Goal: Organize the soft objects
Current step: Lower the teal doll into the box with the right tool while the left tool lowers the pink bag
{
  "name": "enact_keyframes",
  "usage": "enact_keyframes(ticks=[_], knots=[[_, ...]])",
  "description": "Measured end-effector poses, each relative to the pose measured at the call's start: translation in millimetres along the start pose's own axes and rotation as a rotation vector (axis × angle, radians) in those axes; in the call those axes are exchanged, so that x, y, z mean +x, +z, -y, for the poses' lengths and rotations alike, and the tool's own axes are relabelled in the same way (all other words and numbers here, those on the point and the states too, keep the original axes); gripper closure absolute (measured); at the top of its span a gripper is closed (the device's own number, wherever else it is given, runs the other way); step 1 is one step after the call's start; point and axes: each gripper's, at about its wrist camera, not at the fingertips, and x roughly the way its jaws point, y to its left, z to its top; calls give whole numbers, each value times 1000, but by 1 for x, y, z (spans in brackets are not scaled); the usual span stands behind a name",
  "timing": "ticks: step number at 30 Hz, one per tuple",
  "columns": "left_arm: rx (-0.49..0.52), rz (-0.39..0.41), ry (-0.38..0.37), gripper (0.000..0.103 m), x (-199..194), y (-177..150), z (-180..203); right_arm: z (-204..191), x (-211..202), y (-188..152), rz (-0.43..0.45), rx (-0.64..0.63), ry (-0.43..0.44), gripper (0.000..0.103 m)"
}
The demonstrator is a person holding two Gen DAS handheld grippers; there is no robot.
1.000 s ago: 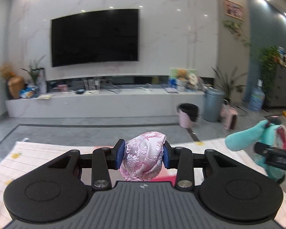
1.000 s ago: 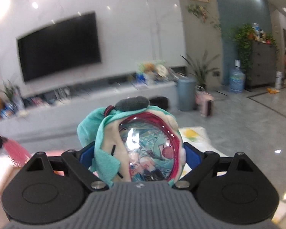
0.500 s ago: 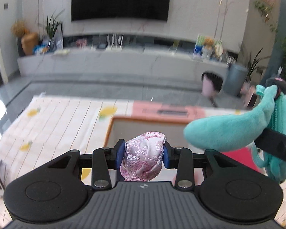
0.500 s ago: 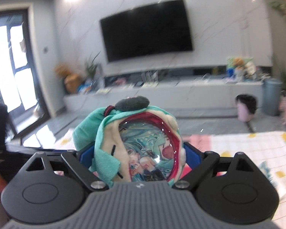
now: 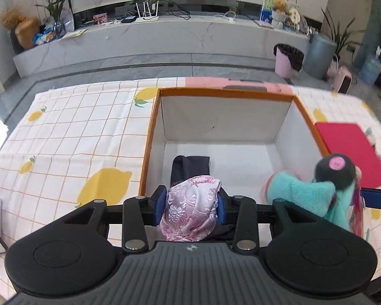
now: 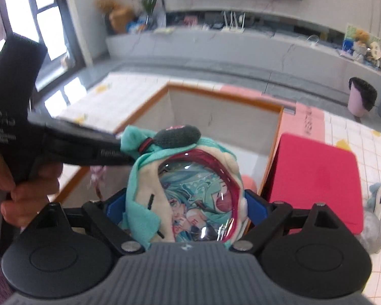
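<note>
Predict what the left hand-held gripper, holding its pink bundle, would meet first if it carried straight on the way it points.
Probably the dark cloth lying on the floor of the open box; the left hand-held gripper and pink brocade bundle point down at it. Depth is unclear.

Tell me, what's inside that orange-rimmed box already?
Inside the box, a dark folded cloth lies on the white floor. The pink pouch and teal plush hide the near part.

Pink brocade pouch (image 5: 190,213), floral weave. Teal plush toy (image 6: 185,190), cream face, red-rimmed clear window with anime print. Box (image 5: 149,137) orange rim, white inside. Tablecloth (image 5: 76,132) white, orange grid, yellow lemons. Red mat (image 5: 350,150). Blue gripper pads (image 5: 159,204).
</note>
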Motion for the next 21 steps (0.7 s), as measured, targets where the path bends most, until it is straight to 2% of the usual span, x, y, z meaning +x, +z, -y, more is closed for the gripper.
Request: enact_keyframes(ticks=[2, 6, 13, 21], knots=[[13, -29, 11, 59, 5, -3, 2, -1, 7, 4, -29, -16, -2, 12], [31, -139, 14, 59, 21, -7, -1, -5, 22, -3, -113, -89, -6, 12], [7, -82, 5, 59, 0, -3, -10, -22, 46, -16, -164, -198, -27, 13], [41, -96, 3, 59, 3, -4, -2, -21, 61, -12, -177, -179, -31, 12]])
